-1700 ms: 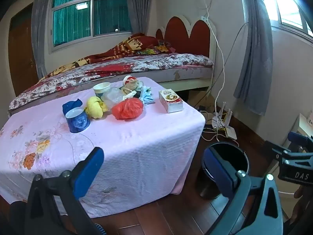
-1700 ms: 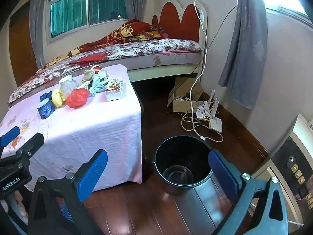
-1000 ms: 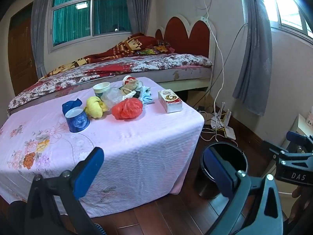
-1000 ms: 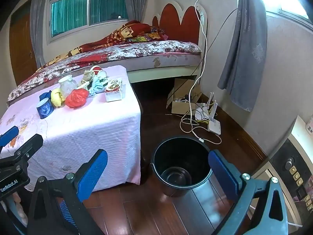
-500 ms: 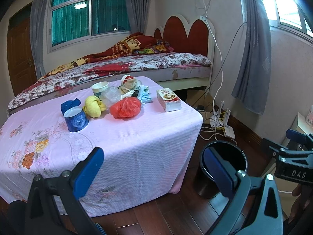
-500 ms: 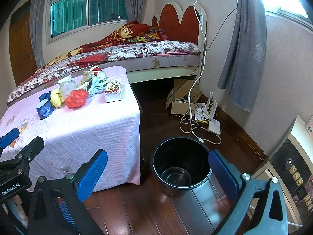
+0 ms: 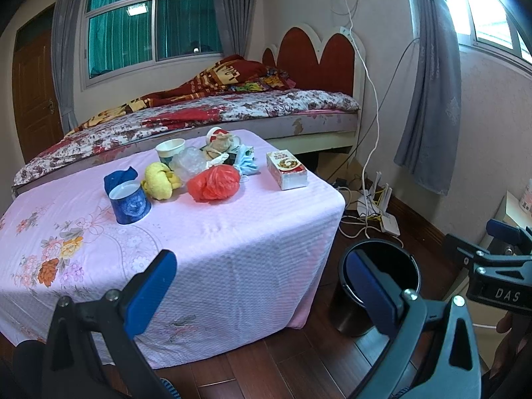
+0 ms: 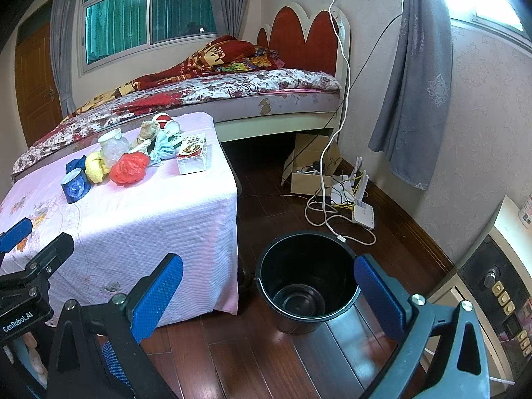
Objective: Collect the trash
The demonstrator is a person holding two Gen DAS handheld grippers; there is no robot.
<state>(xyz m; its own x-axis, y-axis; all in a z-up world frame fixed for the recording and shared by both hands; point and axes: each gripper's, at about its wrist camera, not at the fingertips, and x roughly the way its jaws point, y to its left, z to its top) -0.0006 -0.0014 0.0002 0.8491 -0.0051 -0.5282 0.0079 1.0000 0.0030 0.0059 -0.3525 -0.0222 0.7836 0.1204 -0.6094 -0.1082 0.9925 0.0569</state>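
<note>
A bedroom table (image 7: 206, 232) carries trash near its far edge; with both the left gripper (image 7: 262, 286) and right gripper (image 8: 269, 296) spread empty, reaching first for the red bag (image 7: 214, 183) looks easiest, the black bucket (image 8: 307, 279) waiting beside the table's right corner.

— How many cups on the table?
— Three that I can make out: one blue cup (image 7: 129, 206), one white paper cup (image 7: 170, 150), one red-and-white cup (image 7: 214, 134) lying tipped.
— Bags?
— One red plastic bag (image 7: 214, 183), one clear one (image 7: 190, 163).
— Boxes and buckets?
— One box (image 7: 286, 169), one black bucket (image 8: 307, 277).
</note>
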